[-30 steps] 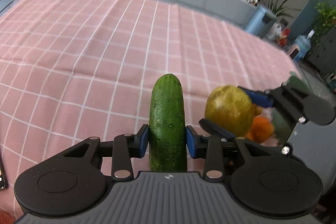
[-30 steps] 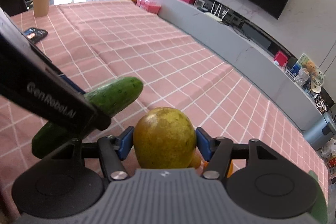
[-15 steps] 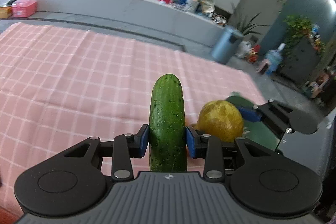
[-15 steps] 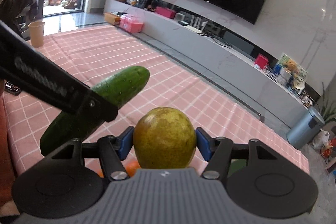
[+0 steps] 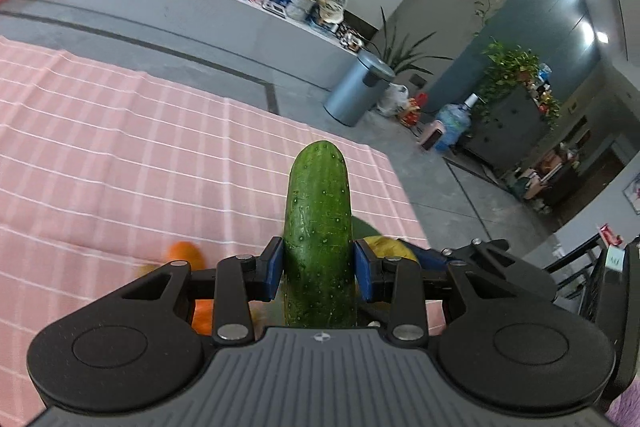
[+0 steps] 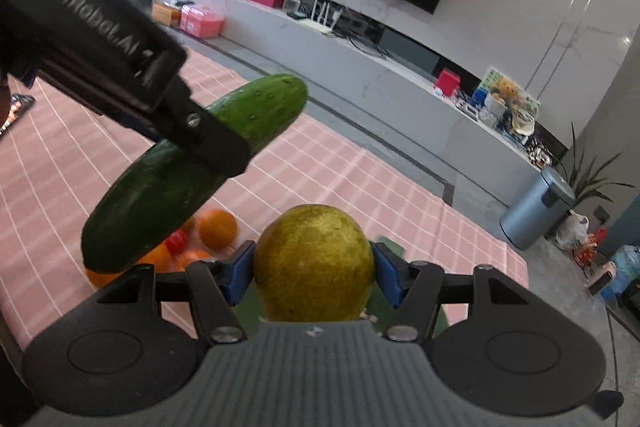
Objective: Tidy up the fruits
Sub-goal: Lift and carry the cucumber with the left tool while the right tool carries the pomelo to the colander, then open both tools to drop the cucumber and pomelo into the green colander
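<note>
Currently the left gripper (image 5: 319, 269) is clamping a firm, stiff cucumber (image 5: 319, 239) near mid-length while the right gripper (image 6: 313, 273) is squeezing a smooth, bruisable pear (image 6: 313, 265) at its widest, both above the pink tablecloth (image 5: 120, 147).

1. Left gripper (image 6: 224, 151), seen from the right wrist view at 10 o'clock: white lettering along the black side of its body reads "GenRobot.AI". The first letters are blurred.
2. Small emblem (image 5: 319, 337) on the grey ribbed housing, left wrist view, 6 o'clock: a mark only, no legible characters.
3. Red and white tag (image 5: 611, 234), left wrist view, 4 o'clock: print too small to read.
4. All other labels and packaging on the far counter: illegible.
</note>
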A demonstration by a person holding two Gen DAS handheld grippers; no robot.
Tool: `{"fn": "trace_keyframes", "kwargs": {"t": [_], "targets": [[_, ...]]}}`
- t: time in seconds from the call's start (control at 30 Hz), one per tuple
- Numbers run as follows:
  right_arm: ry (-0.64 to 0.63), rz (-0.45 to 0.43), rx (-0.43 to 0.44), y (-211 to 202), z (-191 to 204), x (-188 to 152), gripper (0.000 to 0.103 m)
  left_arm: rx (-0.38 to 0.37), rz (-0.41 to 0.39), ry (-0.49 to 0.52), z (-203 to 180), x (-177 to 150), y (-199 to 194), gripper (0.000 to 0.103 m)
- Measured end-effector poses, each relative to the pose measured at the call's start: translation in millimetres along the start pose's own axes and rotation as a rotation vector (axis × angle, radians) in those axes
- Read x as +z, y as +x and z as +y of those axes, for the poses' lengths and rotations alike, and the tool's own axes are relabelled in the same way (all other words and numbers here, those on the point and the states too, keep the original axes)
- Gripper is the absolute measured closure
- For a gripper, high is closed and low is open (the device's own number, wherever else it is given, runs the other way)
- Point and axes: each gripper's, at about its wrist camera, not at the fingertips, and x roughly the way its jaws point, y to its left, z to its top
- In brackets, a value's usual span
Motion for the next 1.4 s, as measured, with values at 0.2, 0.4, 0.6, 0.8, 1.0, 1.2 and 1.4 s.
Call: {"fn": "trace_keyframes", "kwargs": {"t": [0.2, 0.4, 0.6, 0.8, 1.0, 1.2, 1.4], "targets": [[0.006, 0.066, -0.003, 16.8, -26.6, -19.4, 0.044, 0.003, 0.024, -0.021, -12.7, 1.9, 43.6, 0.062], [-0.006, 0.133, 0.004, 47.9, -40.5, -32.2, 0.044, 0.043, 0.107, -0.022, -12.0, -7.8, 76.1, 0.062], [0.006, 0.192, 0.05, 70.2, -41.9, -44.9, 0.044, 0.076, 0.201, -0.019, -9.5, -16.4, 93.4, 0.062], [-0.011, 0.22, 0.098, 84.2, -36.9, -46.7, 0.044, 0.127, 0.284, 0.016, -14.0, -20.7, 104.9, 0.062], [-0.061, 0.264, 0.114, 95.4, -24.6, -52.1, 0.044, 0.167, 0.334, 0.065, -22.5, -23.1, 111.7, 0.062], [-0.063, 0.287, 0.132, 94.6, -17.8, -55.4, 0.044, 0.18, 0.328, 0.105, -29.0, -23.0, 109.1, 0.061], [-0.091, 0.313, 0.104, 94.1, -18.5, -54.1, 0.037, 0.159, 0.307, 0.109, -32.6, -18.7, 98.6, 0.055]]}}
